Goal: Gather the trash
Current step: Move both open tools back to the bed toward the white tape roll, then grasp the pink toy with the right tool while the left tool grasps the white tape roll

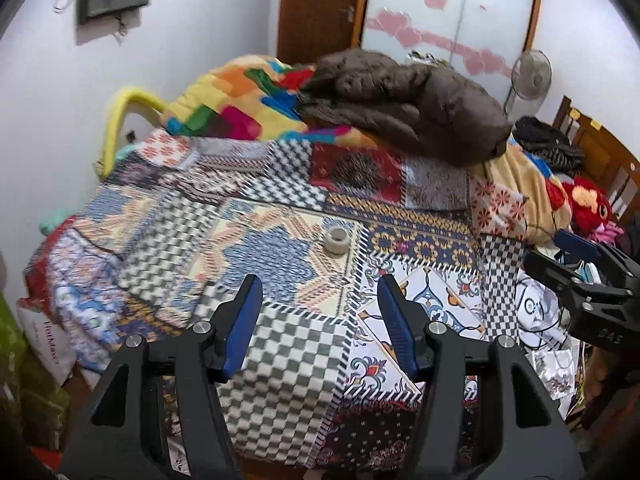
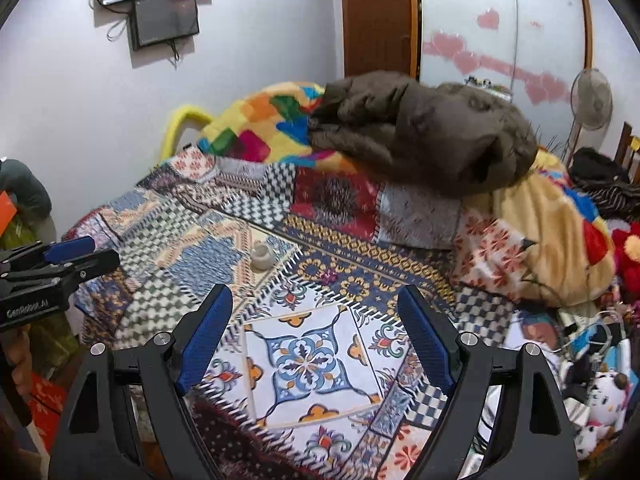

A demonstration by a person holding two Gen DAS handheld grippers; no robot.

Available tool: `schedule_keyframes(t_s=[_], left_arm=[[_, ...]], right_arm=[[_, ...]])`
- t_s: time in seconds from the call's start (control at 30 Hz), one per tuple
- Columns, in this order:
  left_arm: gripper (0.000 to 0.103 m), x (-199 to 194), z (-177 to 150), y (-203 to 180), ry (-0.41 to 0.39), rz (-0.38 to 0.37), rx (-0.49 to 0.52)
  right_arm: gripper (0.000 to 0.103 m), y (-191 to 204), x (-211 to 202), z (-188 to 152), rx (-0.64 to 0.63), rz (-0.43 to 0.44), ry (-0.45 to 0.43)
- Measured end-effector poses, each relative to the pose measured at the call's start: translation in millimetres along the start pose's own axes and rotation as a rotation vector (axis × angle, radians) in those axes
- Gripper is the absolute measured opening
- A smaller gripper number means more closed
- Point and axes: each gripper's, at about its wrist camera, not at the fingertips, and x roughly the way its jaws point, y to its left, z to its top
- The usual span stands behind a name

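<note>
Now both the left hand-held gripper (image 1: pixel 320 292) and right hand-held gripper (image 2: pixel 316 304) hover wide apart, empty, above the bedspread (image 1: pixel 280 344).

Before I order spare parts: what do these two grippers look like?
Both match: the left gripper and right gripper have black angular plastic frames, silver round pivot bolts and two fingers faced with ribbed blue pads. The left one's side carries white lettering, partly legible as "GenRobot".
</note>
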Motion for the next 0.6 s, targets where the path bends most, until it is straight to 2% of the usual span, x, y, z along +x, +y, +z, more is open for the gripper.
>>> schedule_keyframes(t_s=[0.23,0.3,0.47,0.6], left_arm=[[0.059,81.0,-3.7,-2.1,0.077,-0.016,0.029],[0.059,101.5,-2.7,0.5,0.089,-0.023,0.019],[0.059,133.5,3.4,7.5,0.089,-0.027,-0.002],[0.059,153.8,11.2,7.6,0.089,-0.043,-0.013]], right_arm=[[0.082,-18.7,85.1,-13.9,0.071,0.016,0.102],[0.078,-22.0,112.9,-13.6,0.080,0.015,0.130],[0.051,-26.6,160.6,-9.5,0.093,0.019,0.197],[0.049,-20.3,180.6,-5.6,0.040,0.008,0.215]])
